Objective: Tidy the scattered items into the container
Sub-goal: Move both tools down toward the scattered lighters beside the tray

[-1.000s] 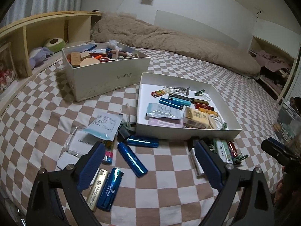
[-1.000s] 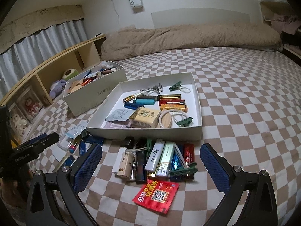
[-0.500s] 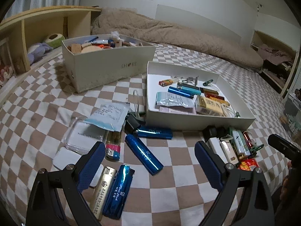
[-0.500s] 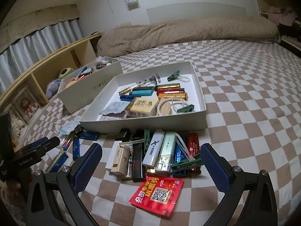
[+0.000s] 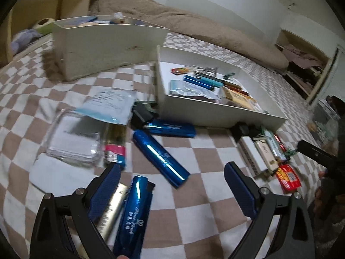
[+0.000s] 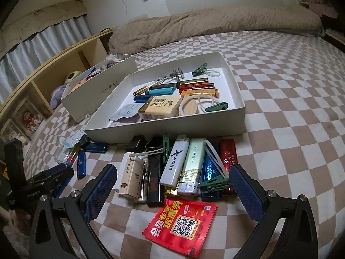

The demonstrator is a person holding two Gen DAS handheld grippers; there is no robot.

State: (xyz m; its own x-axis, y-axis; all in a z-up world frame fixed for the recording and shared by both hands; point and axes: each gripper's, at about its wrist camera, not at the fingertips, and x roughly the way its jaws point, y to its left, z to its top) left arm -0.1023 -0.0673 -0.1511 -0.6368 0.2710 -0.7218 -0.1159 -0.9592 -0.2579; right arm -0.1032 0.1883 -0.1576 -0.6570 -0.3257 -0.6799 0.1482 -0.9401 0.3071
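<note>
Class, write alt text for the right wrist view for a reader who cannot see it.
The open right gripper hovers over a cluster of lighters and a red sachet on a checked bedspread. Just beyond them sits a shallow white tray already holding lighters and clips, with a deeper white box behind it to the left.

The whole left wrist view is smeared by motion blur, so the print on the pale blue packet cannot be read. The blue lighter nearest the camera runs off the bottom edge, and the silver lighter beside it is half hidden behind a gripper finger. The deep white box hides most of its contents behind its wall.
</note>
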